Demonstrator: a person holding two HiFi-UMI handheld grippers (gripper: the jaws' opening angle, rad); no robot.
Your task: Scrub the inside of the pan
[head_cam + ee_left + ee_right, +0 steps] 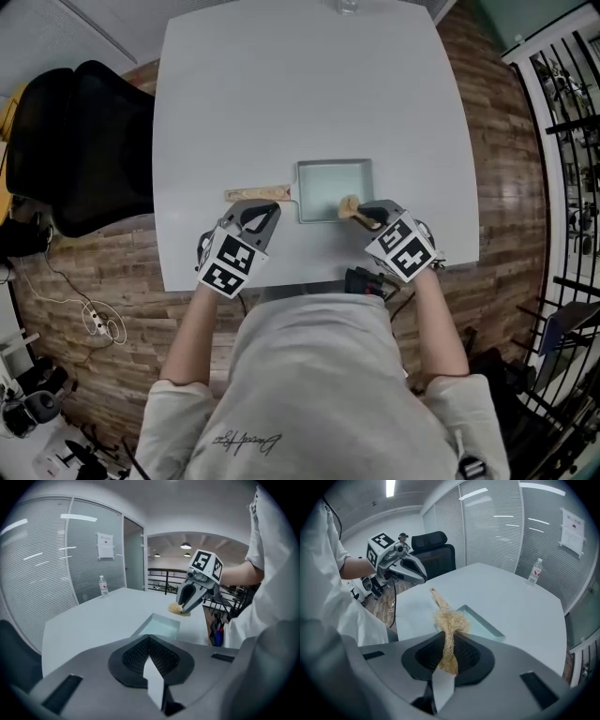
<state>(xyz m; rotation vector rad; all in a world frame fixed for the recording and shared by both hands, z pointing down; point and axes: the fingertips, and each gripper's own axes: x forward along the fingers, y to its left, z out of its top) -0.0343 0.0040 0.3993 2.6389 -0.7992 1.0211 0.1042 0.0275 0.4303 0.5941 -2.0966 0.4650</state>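
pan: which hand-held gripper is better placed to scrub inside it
The right hand-held gripper: it grips the fibre scrubber over the pan; the left hand-held gripper is shut, empty, by the handle.

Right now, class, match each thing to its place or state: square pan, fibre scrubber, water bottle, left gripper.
Things:
1. square pan
2. fibre scrubber
3. water bottle
4. left gripper

Places or states:
A. shut, nothing between its jaws
B. upright at the far edge of the table
C. clamped in the right gripper
D. on the table, wooden handle toward the person's left

Pairs: 1-D, 2-C, 3-B, 4-A
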